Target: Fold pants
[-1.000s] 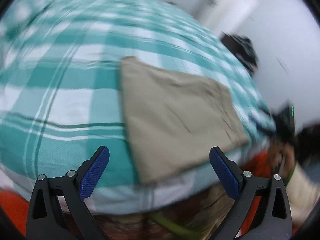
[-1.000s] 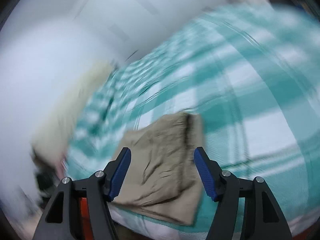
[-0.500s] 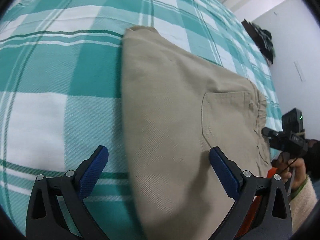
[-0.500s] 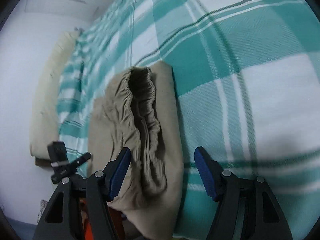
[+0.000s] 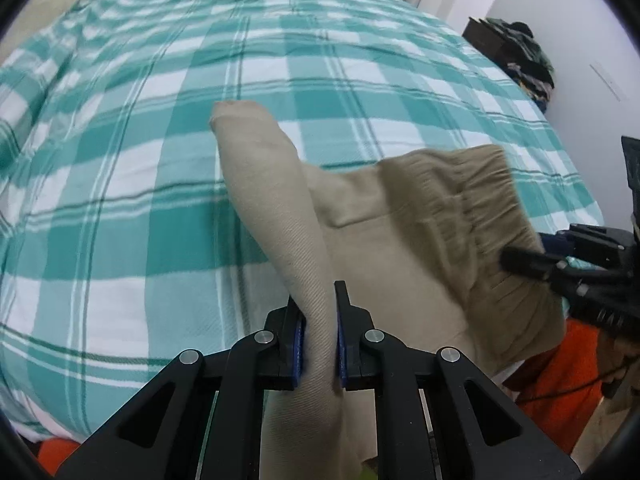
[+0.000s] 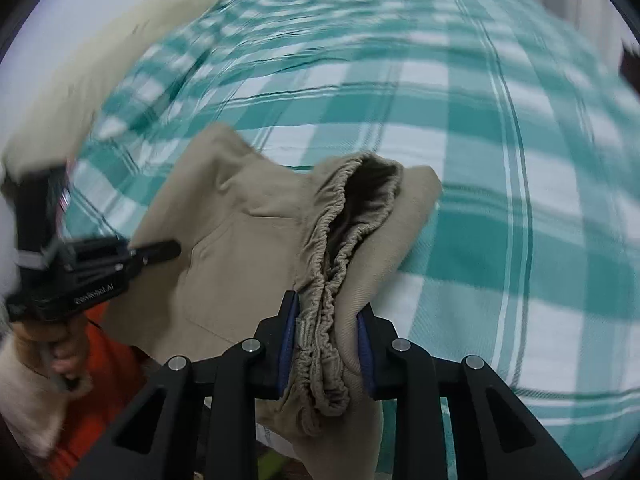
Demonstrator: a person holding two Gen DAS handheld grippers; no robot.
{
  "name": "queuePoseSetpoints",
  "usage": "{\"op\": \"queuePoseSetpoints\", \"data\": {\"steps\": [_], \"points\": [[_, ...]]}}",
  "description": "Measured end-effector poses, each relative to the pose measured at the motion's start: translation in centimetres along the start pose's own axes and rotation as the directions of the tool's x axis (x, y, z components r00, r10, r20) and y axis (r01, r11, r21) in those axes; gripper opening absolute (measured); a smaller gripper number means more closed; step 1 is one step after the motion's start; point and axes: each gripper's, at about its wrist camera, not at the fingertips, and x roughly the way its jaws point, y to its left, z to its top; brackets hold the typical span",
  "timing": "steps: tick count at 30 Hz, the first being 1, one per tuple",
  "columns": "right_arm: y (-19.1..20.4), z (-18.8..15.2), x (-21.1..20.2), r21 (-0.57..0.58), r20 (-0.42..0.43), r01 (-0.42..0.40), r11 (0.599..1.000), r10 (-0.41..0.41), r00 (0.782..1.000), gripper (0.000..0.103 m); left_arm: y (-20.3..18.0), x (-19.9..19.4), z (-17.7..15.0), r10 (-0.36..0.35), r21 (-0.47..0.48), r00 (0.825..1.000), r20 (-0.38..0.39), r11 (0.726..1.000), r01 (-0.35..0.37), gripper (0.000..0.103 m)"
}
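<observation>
Khaki pants (image 5: 384, 240) lie folded at the near edge of the bed (image 5: 160, 200), partly lifted. Nearest the left camera, the left hand-held gripper (image 5: 320, 344) is closing its jaws on a plain fold of the pants; the cloth below the pads runs out of frame. At the pants' elastic waistband (image 6: 332, 288), the right hand-held gripper (image 6: 326, 344) is closing on the bunched fabric. Small white lettering on the left tool's body is too blurred to read. Beyond the pants, a dark clothes heap (image 5: 520, 52) is indistinct.
</observation>
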Motion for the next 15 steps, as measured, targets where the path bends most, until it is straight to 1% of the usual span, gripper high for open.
{"op": "queuePoseSetpoints", "data": {"steps": [2,4,7,11,13,15], "points": [[1.5,0.5,-0.2,-0.041,0.012,0.028,0.999,-0.028,1.0,0.027,-0.1,-0.4,0.9,0.011,0.018,1.0,0.018,1.0,-0.011,0.011],[1.8,1.0,-0.8,-0.051,0.036,0.024,0.998,-0.022,0.999,0.027,0.2,-0.8,2.1,0.024,0.025,0.999,0.04,0.999,-0.025,0.011],[1.7,2.3,-2.3,-0.04,0.088,0.009,0.999,-0.006,0.996,0.027,1.2,-1.2,4.8,0.019,0.014,0.997,0.072,1.0,-0.02,0.011],[1.0,6.8,-2.8,-0.038,0.169,0.012,0.999,-0.005,0.986,0.027,2.4,-0.7,9.6,0.035,0.012,0.991,0.128,0.999,-0.037,0.011],[0.0,9.4,-2.4,-0.032,0.205,0.011,0.999,-0.004,0.979,0.027,2.7,0.3,12.2,0.052,0.013,0.987,0.152,0.998,-0.055,0.011],[-1.3,12.0,-1.5,-0.034,0.24,0.017,0.999,-0.009,0.971,0.027,2.7,1.6,14.1,0.073,0.027,0.984,0.163,0.997,-0.079,0.011]]}}
